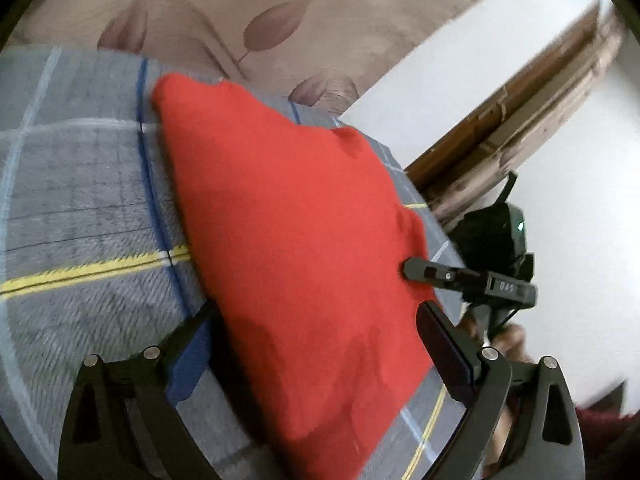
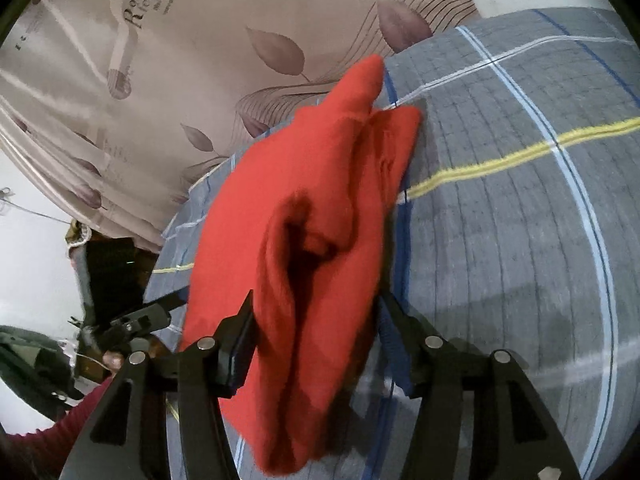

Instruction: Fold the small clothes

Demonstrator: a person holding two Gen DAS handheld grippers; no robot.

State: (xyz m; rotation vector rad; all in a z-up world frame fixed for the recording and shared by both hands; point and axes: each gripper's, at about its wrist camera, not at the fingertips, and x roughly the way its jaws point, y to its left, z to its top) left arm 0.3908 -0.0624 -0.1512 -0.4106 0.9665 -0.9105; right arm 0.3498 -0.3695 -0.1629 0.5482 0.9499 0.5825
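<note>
Straddling the red knitted garment point(image 1: 288, 220) with jaws spread wide and clear of the cloth, the left gripper point(image 1: 316, 340) grips nothing. The right gripper point(image 2: 316, 344) stands half open around a bunched fold, its pads apparently not pressing. The garment lies on a grey plaid blanket point(image 1: 88, 184) with yellow and blue stripes. Beyond hang a beige leaf-patterned curtain point(image 2: 168, 92) and a white wall point(image 1: 440, 84).

We see a plain red garment point(image 1: 288, 216), no print, on a grey plaid cover point(image 1: 88, 184) w/ yellow, white & blue stripes. Behind: beige curtain point(image 2: 168, 80) w/ mauve leaf pattern & dark lettering. Both claws black, pads blue: left claw point(image 1: 316, 344), right claw point(image 2: 316, 340). Wall point(image 1: 440, 76) white.
</note>
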